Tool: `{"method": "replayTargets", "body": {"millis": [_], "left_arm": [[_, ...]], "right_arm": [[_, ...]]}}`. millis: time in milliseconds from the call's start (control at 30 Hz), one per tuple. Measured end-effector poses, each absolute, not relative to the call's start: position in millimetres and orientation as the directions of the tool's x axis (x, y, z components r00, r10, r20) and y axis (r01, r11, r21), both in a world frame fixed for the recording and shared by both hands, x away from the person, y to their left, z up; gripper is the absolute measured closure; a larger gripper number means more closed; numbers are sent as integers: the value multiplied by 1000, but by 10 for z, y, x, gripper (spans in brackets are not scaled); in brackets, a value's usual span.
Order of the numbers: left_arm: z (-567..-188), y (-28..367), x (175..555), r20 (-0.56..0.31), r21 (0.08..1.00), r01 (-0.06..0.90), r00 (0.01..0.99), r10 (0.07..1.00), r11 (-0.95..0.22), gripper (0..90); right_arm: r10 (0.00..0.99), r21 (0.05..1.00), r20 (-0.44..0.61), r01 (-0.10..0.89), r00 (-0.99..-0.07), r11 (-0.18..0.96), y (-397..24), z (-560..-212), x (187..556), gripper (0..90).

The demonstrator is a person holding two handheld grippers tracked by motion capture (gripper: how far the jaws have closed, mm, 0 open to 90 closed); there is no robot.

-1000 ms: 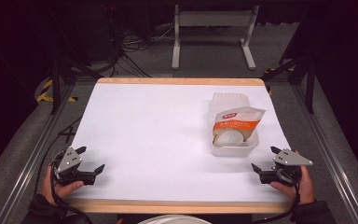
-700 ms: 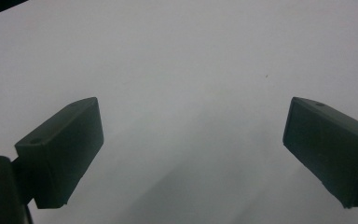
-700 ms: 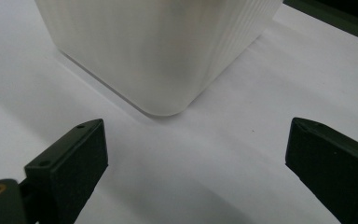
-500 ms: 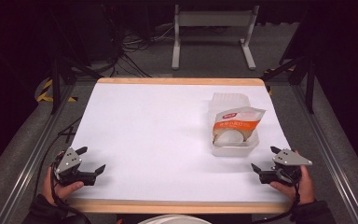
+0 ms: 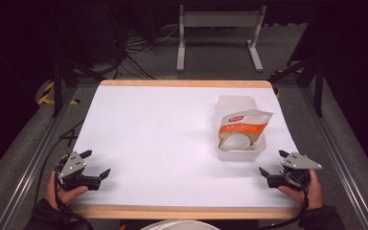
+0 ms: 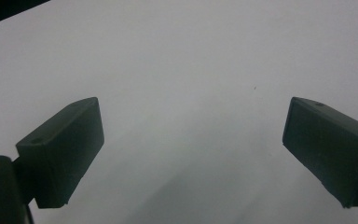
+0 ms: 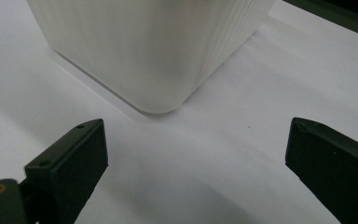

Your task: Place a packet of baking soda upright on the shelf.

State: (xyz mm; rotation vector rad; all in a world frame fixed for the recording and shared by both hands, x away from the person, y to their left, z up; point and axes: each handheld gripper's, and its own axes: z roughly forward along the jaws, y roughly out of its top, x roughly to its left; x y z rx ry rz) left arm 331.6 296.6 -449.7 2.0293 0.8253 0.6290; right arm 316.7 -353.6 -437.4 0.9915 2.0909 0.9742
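Your white table (image 5: 172,134) takes up the middle of the high view, with a wooden edge along its top and bottom sides. Right of centre on it stands a translucent white plastic container (image 5: 239,143); an orange and white pouch (image 5: 244,125) lies across its open top, and something round and pale shows inside below the pouch, too unclear to name. In the right gripper view the container's ribbed corner (image 7: 168,56) fills the upper middle, standing on the sheet just beyond the jaws and apart from them.

Your right gripper (image 5: 274,163) sits at the lower right of the high view, near the container, jaws spread wide and empty. Your left gripper (image 5: 96,164) sits at the lower left, well apart from the container, jaws likewise wide apart over bare white surface (image 6: 186,70).
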Motion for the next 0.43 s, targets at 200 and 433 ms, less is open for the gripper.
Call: {"method": "replayTargets", "body": {"millis": [200,433], "left_arm": [[-4495,2974,3330,135,843,319,653,746,-432,59],[-4498,2951,3353,130,843,322,656,744,-431,59]], "right_arm": [[823,816,-215,367,-525,447,-3548,-4381,3178,62],[827,818,-207,370,-523,439,-3557,-4383,3178,62]]}}
